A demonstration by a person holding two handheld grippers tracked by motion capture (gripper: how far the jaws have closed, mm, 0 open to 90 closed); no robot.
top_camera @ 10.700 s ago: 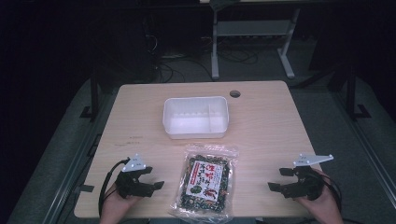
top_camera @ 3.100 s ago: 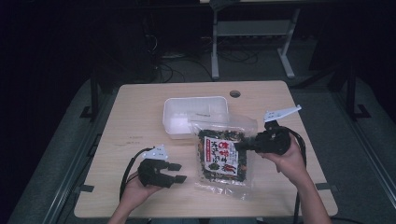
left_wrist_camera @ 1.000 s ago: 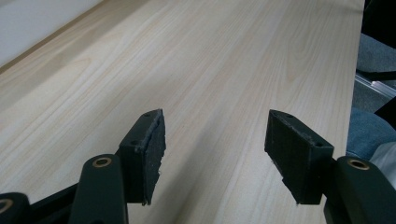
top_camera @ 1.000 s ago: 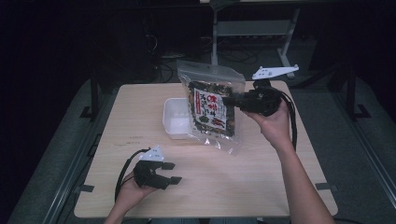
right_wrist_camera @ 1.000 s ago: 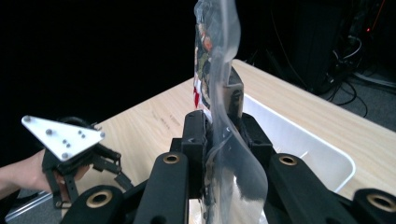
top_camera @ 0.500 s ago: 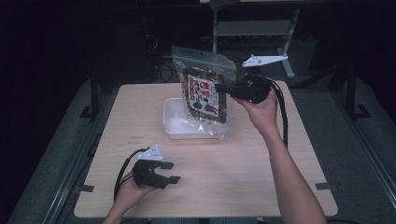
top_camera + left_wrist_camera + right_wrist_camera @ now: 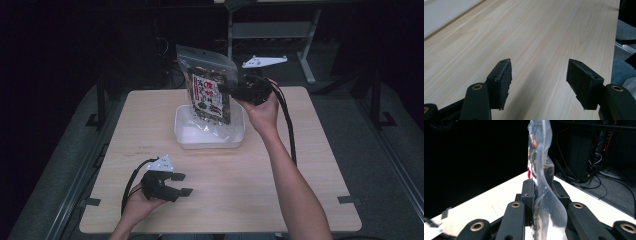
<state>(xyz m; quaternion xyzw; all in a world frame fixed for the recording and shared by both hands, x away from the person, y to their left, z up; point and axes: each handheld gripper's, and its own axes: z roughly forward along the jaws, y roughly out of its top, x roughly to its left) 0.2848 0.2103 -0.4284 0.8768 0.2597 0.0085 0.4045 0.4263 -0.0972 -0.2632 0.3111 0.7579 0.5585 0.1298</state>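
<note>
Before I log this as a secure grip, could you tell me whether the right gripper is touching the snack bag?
Touching. In the right gripper view, the right gripper has both pads pressed on the snack bag, pinching its clear plastic edge.

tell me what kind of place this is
Probably a lab or recording room, not a home: a bare wooden table on grey carpet, a metal frame stand behind it, and cables trailing by dark equipment.

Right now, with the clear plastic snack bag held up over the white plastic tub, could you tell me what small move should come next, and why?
Probably lower it. The right gripper is clamped on the clear plastic snack bag, which hangs upright with its bottom edge at the white plastic tub, so a short descent should seat it inside.
</note>
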